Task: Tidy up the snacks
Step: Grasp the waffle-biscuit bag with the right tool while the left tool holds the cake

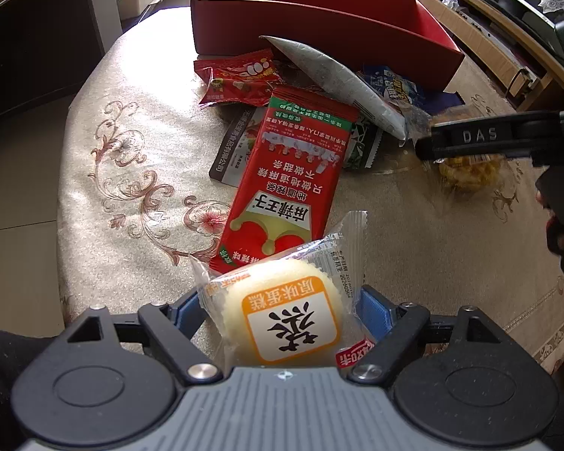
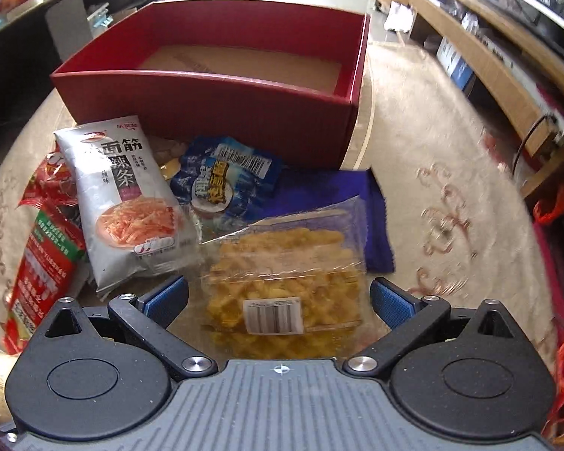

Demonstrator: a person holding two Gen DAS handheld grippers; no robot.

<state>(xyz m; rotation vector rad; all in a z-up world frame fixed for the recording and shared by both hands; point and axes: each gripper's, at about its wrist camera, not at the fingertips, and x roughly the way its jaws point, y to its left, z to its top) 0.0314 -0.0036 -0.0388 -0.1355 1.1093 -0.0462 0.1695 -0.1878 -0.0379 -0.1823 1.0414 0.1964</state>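
My left gripper [image 1: 282, 312] is open, its blue pads on either side of a clear-wrapped pale round cake [image 1: 282, 312] with an orange label. Beyond it lies a long red snack packet [image 1: 289, 173], then a silver packet [image 1: 334, 79], a small red packet [image 1: 240, 79] and a blue packet [image 1: 394, 86], heaped before an open red box [image 1: 319, 34]. My right gripper [image 2: 278, 297] is open around a clear bag of yellow snack pieces [image 2: 285, 274]; its fingers [image 1: 466, 139] show from the side in the left view. The red box [image 2: 214, 101] is empty, brown-floored.
The table wears a beige floral cloth [image 1: 139, 158]. In the right wrist view the silver packet [image 2: 128, 195], the blue packet [image 2: 225, 176], the red packet [image 2: 41, 263] and a flat dark-blue wrapper [image 2: 357, 203] lie by the box. A wooden shelf [image 2: 488, 64] stands right.
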